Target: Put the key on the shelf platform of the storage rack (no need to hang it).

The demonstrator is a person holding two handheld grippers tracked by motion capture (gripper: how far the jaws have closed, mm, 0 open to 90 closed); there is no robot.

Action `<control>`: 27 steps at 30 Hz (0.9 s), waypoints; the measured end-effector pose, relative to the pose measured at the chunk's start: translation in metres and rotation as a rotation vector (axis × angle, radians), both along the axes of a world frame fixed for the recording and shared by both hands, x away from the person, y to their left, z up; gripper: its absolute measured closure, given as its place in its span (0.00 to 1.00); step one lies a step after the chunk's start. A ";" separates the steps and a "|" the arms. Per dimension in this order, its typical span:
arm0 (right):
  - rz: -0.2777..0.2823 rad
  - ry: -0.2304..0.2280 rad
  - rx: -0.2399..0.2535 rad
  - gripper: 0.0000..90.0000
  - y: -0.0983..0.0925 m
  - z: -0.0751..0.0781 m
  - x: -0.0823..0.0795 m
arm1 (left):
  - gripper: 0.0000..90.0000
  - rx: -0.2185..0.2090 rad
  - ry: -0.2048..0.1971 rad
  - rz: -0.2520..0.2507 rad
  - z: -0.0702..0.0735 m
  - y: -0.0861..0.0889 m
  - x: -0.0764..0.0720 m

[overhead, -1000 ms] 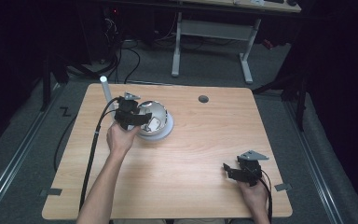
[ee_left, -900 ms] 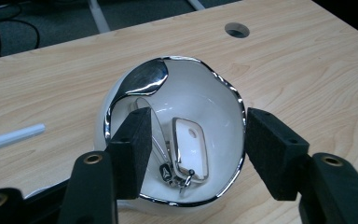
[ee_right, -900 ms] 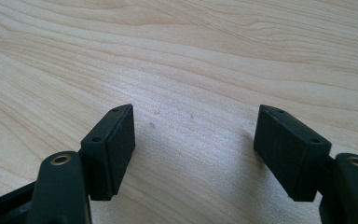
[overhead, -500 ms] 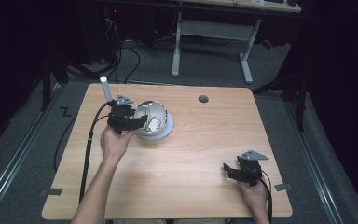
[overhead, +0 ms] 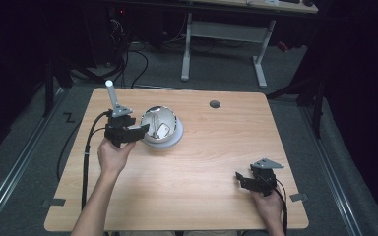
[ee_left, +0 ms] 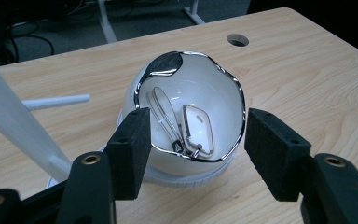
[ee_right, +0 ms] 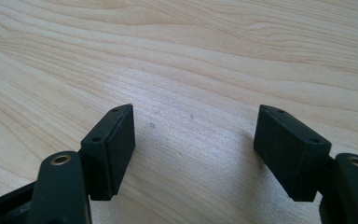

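Note:
A white bowl with a chrome rim [overhead: 161,127] sits tilted on a white round base at the table's left middle. In the left gripper view the bowl [ee_left: 205,91] holds a thin metal loop [ee_left: 162,112] and a small white tag [ee_left: 198,127]. My left gripper [overhead: 142,130] is just left of the bowl, its jaws open. In its own view the left gripper [ee_left: 196,156] has its pads to either side of the bowl's near rim, apart from it. My right gripper [overhead: 239,179] rests near the front right corner, and the right gripper [ee_right: 193,144] stands open over bare wood.
A white post [overhead: 111,95] rises slanted behind the left gripper, and in the left gripper view it is a white bar [ee_left: 9,119] at the left. A cable hole [overhead: 214,104] is at the back of the table. Black cable [overhead: 86,147] trails off the left edge.
My left gripper has drawn back from the bowl, toward the left and slightly nearer. The bowl and the right gripper have stayed in place.

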State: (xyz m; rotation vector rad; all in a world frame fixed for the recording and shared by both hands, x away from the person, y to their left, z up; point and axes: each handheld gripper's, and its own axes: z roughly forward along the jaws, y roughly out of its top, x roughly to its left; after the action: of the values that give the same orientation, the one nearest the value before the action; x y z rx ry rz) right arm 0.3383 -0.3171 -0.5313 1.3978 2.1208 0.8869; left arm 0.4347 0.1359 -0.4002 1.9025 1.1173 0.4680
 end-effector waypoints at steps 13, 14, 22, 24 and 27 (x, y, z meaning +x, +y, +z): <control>0.001 0.000 -0.001 0.33 0.000 0.000 0.000 | 0.46 -0.029 -0.004 0.009 -0.001 0.012 -0.014; 0.000 0.000 0.000 0.33 0.000 0.000 0.000 | 0.46 -0.029 -0.005 0.010 -0.001 0.013 -0.016; 0.000 0.000 0.000 0.33 0.000 0.000 0.000 | 0.46 -0.037 0.000 0.013 -0.004 0.019 -0.025; 0.000 0.000 -0.001 0.33 0.000 0.000 0.000 | 0.46 -0.037 0.001 0.016 -0.005 0.021 -0.027; 0.000 0.000 0.000 0.33 0.000 0.000 0.000 | 0.46 -0.037 0.000 0.021 -0.006 0.023 -0.029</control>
State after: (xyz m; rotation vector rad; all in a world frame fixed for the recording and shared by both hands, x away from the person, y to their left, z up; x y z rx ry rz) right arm 0.3383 -0.3171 -0.5313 1.3974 2.1208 0.8868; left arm 0.4054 0.1585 -0.4058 1.8609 1.1388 0.4562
